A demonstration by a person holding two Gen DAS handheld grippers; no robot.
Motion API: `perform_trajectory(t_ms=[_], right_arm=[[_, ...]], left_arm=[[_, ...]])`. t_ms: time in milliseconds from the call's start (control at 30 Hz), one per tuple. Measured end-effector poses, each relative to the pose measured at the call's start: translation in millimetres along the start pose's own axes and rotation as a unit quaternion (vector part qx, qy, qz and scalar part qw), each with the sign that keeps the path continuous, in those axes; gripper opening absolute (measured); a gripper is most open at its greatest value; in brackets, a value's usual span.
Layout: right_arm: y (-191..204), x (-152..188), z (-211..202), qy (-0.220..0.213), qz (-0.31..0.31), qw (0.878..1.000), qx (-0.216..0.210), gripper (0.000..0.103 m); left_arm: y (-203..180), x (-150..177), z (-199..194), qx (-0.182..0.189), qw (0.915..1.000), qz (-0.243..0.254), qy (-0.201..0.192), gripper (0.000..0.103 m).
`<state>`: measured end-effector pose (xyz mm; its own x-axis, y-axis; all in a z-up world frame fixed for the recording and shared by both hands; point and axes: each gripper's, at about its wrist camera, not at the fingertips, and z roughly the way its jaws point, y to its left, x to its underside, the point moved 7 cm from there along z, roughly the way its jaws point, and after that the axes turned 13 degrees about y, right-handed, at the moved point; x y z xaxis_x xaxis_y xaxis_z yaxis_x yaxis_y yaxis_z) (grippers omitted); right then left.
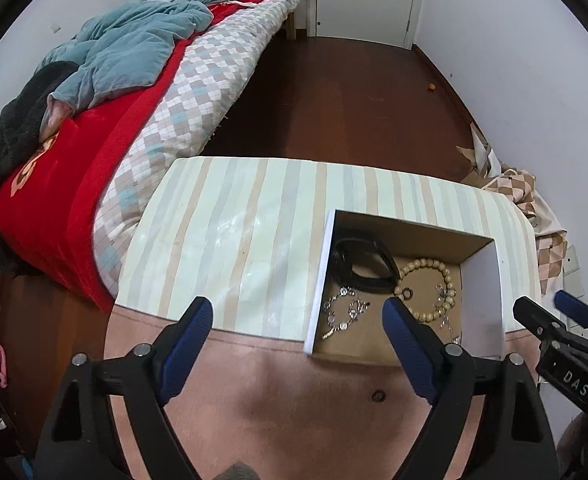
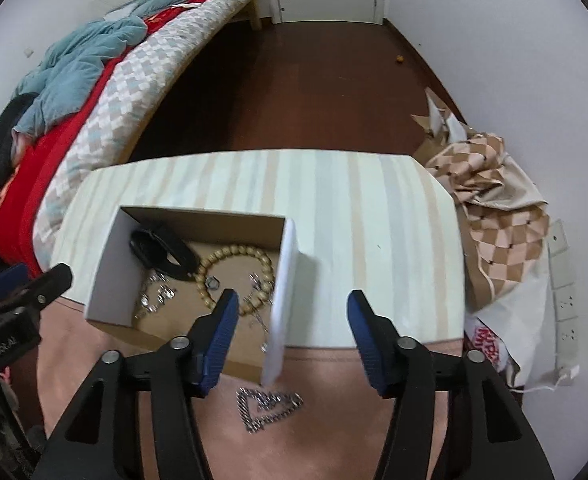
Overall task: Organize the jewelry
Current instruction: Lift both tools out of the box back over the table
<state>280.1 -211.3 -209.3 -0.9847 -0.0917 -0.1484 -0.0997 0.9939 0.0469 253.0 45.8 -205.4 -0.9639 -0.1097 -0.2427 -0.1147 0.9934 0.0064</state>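
Note:
An open cardboard box (image 1: pixel 498 280) (image 2: pixel 110 272) with white walls stands at the table's near edge. Inside lie a black band (image 1: pixel 362 266) (image 2: pixel 162 250), a wooden bead bracelet (image 1: pixel 430 280) (image 2: pixel 234 270), a small ring (image 1: pixel 407 293) (image 2: pixel 212 281) and silver chain bracelets (image 1: pixel 344 312) (image 2: pixel 154 294). A silver chain (image 2: pixel 268 406) lies heaped on the pink cloth (image 2: pixel 326 408) in front of the box, under my right gripper (image 2: pixel 293 316), which is open and empty. A small dark ring (image 1: pixel 378 395) lies on the cloth below my left gripper (image 1: pixel 298 322), open and empty.
The striped table top (image 1: pixel 230 236) (image 2: pixel 374 240) extends behind the box. A bed (image 1: pixel 94 140) with red and blue bedding stands at the left. Checkered cloth and paper bags (image 2: pixel 498 216) pile up at the right by the wall. The dark wood floor (image 1: pixel 334 100) lies beyond.

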Motion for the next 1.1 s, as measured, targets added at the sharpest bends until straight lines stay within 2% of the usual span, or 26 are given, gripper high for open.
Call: perform_trajectory(t_ms=[33,67,200,267,500,833,1100], right_arm=[[-1,3,-2,-0.004,0.000,1.000,0.006,0.079],[-1,7,-5,-0.009,-0.001,1.000,0.011,0.088],[4,19,-15,-0.022,-0.006,0.999,0.029,0.092],[7,25,-24,-0.035,-0.009,0.999,0.040,0.099],[12,46,-55,-0.071,-0.008,0.995,0.064,0.102],[10,74,-113,-0.128,0.007,0.990,0.058,0.102],[10,88,-151,-0.164,0.016,0.985,0.049,0.102]], left_arm=[[0,3,-2,-0.004,1.0000,0.001,-0.004,0.103],[0,5,-4,-0.005,0.9999,0.002,-0.010,0.103],[-1,15,-15,-0.012,0.9996,0.004,-0.026,0.103],[-1,20,-20,-0.012,0.9995,0.004,-0.030,0.103],[-1,36,-45,-0.019,0.9980,0.007,-0.060,0.103],[-8,58,-100,-0.005,0.9937,0.018,-0.111,0.103],[-12,66,-122,0.003,0.9921,0.018,-0.125,0.103]])
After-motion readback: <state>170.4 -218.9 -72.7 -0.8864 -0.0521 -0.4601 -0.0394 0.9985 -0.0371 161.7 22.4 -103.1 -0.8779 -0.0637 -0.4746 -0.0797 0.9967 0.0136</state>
